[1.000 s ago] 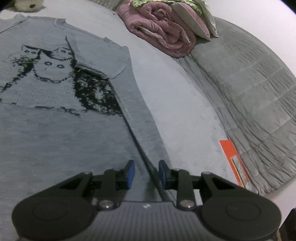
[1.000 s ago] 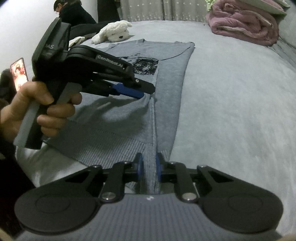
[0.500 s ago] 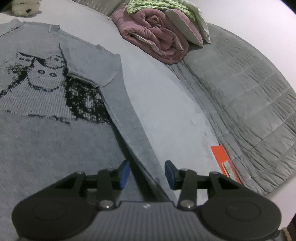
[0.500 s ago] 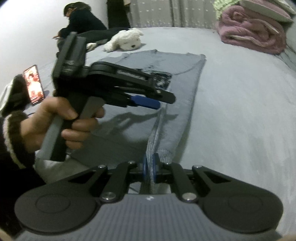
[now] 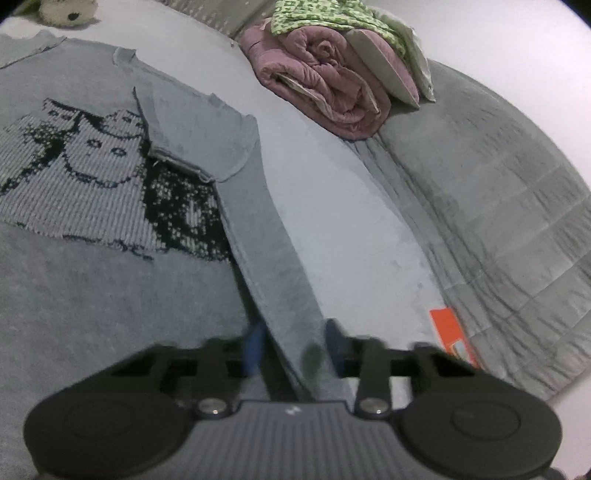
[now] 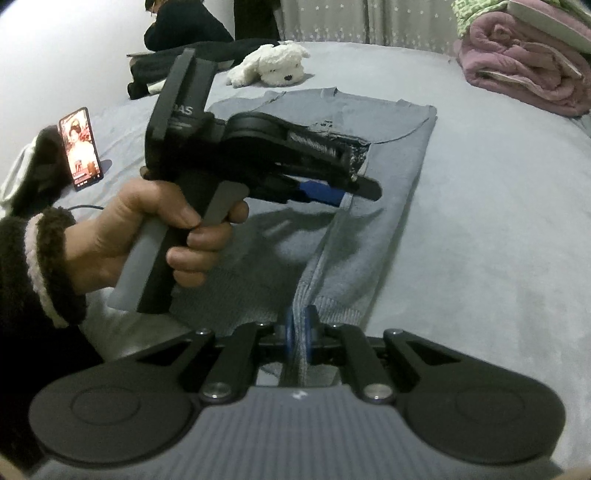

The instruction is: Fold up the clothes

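Observation:
A grey knit sweater point(image 5: 92, 295) with a black cat pattern lies flat on the bed, its right sleeve and side folded inward. My left gripper point(image 5: 295, 347) is open, and the folded side strip runs between its blurred blue fingers. In the right wrist view a hand holds that left gripper point(image 6: 332, 194) above the sweater point(image 6: 388, 221). A raised ridge of fabric runs from it down to my right gripper point(image 6: 300, 332). The right gripper is shut on the sweater's ribbed hem edge and holds it pinched upright.
A rolled pink blanket point(image 5: 325, 85) with green cloth on top lies at the bed's head, beside a grey quilt point(image 5: 498, 203) and an orange card point(image 5: 448, 332). A white plush dog point(image 6: 273, 64), a lit phone point(image 6: 81, 147) and a seated person point(image 6: 184, 33) are at the far left.
My right gripper closed on the hem and lifted it into a ridge. My left gripper opened wider and shifted so the folded strip sits between its fingers.

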`<move>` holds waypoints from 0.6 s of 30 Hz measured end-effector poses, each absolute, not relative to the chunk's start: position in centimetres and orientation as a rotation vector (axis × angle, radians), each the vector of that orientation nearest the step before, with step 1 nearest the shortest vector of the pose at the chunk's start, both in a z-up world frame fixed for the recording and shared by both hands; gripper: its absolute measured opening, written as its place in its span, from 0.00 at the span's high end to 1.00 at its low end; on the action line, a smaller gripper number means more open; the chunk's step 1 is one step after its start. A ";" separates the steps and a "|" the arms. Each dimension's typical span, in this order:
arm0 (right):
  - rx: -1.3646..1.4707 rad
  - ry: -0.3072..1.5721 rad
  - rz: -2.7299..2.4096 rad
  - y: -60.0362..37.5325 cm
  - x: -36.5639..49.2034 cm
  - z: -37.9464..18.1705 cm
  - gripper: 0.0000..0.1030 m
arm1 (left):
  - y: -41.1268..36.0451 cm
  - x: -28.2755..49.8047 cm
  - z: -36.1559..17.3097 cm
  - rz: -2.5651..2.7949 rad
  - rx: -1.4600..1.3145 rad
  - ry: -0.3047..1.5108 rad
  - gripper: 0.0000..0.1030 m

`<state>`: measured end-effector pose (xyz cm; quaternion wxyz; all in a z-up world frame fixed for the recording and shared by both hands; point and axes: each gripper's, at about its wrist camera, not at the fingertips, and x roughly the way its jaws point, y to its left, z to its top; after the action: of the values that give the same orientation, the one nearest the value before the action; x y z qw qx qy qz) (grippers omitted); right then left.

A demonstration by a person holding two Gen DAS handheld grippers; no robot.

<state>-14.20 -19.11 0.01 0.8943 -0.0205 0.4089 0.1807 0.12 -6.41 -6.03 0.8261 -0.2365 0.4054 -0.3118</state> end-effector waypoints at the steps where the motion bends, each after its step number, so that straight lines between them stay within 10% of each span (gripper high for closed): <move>1: -0.040 0.854 0.375 -19.0 -14.1 0.0 0.92 | -6.5 0.0 -6.0 -0.655 -0.492 0.856 0.97; 14: 0.038 0.954 0.475 -17.3 -12.7 -0.8 0.83 | -5.8 0.3 -4.8 -0.570 -0.334 0.826 0.96; 18: 0.077 0.974 0.513 -17.5 -12.1 -0.7 0.82 | -5.0 0.7 -4.5 -0.519 -0.345 0.830 0.82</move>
<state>-12.09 -17.55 -0.75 0.8517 0.0363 0.4626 0.2437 0.68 -4.95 -4.48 0.8682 -0.1649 0.3967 -0.2482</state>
